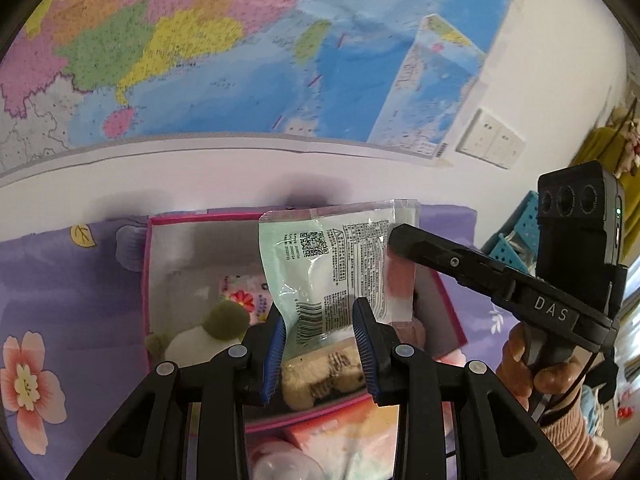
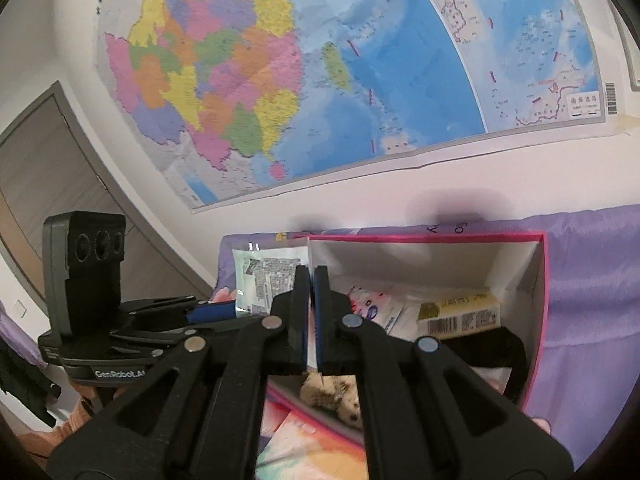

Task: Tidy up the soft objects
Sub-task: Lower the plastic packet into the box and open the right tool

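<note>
On a purple floral cloth (image 1: 60,280) under a wall map (image 1: 200,48), a pink-rimmed box (image 2: 538,320) holds plush toys (image 1: 320,376) and tissue packs (image 2: 460,314), while above it the left hand-held gripper (image 1: 320,350) clamps a pale green packet (image 1: 320,264) and the right hand-held gripper (image 2: 312,284) pinches its edge, jaws together.

Glossy crinkled plastic packet (image 1: 336,264), matt card box (image 2: 536,304), satiny cloth (image 1: 60,272)
</note>
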`<state>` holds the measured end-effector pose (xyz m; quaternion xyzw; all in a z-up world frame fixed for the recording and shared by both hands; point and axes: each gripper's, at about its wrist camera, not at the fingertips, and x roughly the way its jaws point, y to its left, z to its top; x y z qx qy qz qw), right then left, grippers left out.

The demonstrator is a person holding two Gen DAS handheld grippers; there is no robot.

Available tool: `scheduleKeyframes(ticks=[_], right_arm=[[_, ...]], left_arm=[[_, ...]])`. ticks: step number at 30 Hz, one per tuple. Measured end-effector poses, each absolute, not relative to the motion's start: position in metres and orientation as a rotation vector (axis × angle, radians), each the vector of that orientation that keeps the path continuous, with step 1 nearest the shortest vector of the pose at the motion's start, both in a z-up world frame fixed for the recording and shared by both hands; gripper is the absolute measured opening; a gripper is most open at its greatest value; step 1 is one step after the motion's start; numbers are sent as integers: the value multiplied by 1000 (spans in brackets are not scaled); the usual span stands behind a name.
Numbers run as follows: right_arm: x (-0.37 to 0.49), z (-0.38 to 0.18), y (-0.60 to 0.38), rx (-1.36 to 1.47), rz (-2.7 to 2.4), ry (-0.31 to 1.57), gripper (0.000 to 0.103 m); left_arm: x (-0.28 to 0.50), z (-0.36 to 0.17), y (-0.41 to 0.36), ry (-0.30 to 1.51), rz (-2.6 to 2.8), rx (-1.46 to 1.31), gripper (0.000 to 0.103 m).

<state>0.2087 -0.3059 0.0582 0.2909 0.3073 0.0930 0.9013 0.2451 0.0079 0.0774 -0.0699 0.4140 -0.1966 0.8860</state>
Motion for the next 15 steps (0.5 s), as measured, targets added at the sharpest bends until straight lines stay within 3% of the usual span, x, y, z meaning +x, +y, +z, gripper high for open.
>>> scheduleKeyframes(ticks=[15], right_arm=[[230,25,-317,615,96,722,13]], left_arm=[[271,53,13,915,-322,-156,35]])
